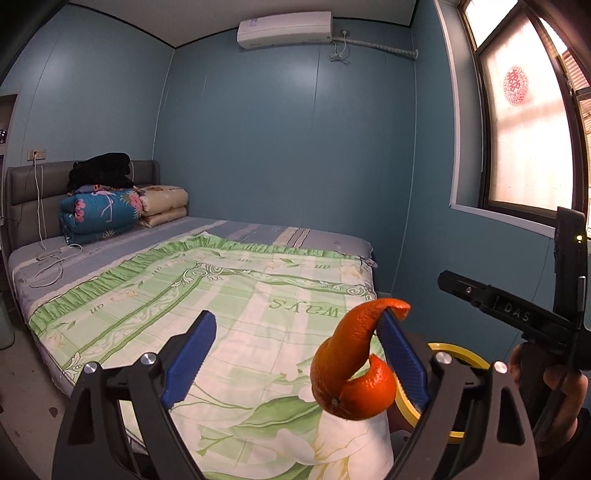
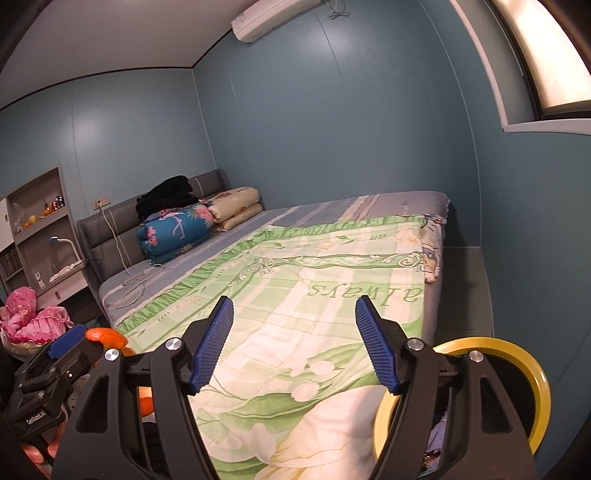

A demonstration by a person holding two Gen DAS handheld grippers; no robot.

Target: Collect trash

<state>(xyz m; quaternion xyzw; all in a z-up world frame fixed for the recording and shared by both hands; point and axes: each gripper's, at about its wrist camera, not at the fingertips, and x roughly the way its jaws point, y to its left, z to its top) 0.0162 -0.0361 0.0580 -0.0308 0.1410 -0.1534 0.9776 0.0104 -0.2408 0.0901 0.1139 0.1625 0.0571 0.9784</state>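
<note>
Both tongs (image 1: 299, 360) (image 2: 293, 345) have black frames, silver screws and ribbed blue pads (image 2: 212, 347).

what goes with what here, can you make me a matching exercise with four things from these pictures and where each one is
Things:
1. orange peel
2. yellow-rimmed bin
3. black clothes
4. air conditioner

Places:
A. high on the wall, near the ceiling
B. hanging on one finger of the open left gripper
C. on top of the folded quilts at the headboard
D. low beside the foot of the bed, by the right gripper

Pairs: 1-B, 2-D, 3-C, 4-A
</note>
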